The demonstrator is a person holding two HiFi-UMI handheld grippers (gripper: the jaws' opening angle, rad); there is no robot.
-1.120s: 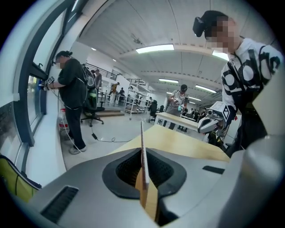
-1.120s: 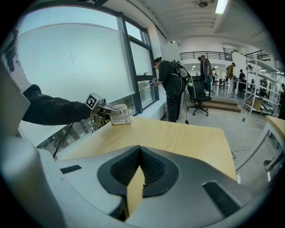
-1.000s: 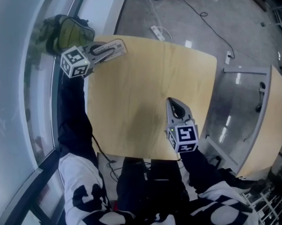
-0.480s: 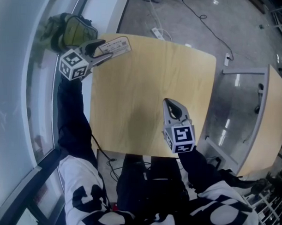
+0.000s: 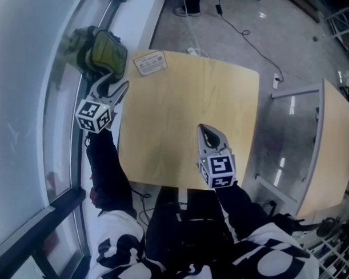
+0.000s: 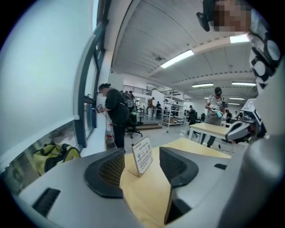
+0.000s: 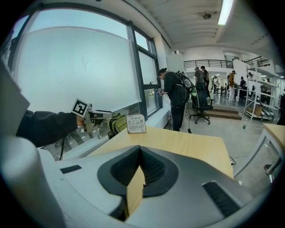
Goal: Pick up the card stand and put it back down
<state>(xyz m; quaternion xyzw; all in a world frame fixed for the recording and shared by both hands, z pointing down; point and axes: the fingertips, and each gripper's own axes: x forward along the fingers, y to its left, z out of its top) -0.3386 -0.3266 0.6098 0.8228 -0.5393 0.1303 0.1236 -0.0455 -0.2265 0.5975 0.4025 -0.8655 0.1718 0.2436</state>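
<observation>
The card stand (image 5: 149,63) stands upright at the table's (image 5: 179,107) far left corner, straight ahead of the nearer left gripper (image 5: 116,85), whose just-opened jaws gape empty; the right gripper (image 5: 204,129), closed on nothing, sits farther off

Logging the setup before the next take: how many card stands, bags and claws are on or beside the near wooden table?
Card stands: 1, the card stand on the table.
Bags: 1, the green bag beside it.
Claws: 2, the left claw, jaws just opened and empty, and the right claw, shut and empty.
Total: 4
</observation>
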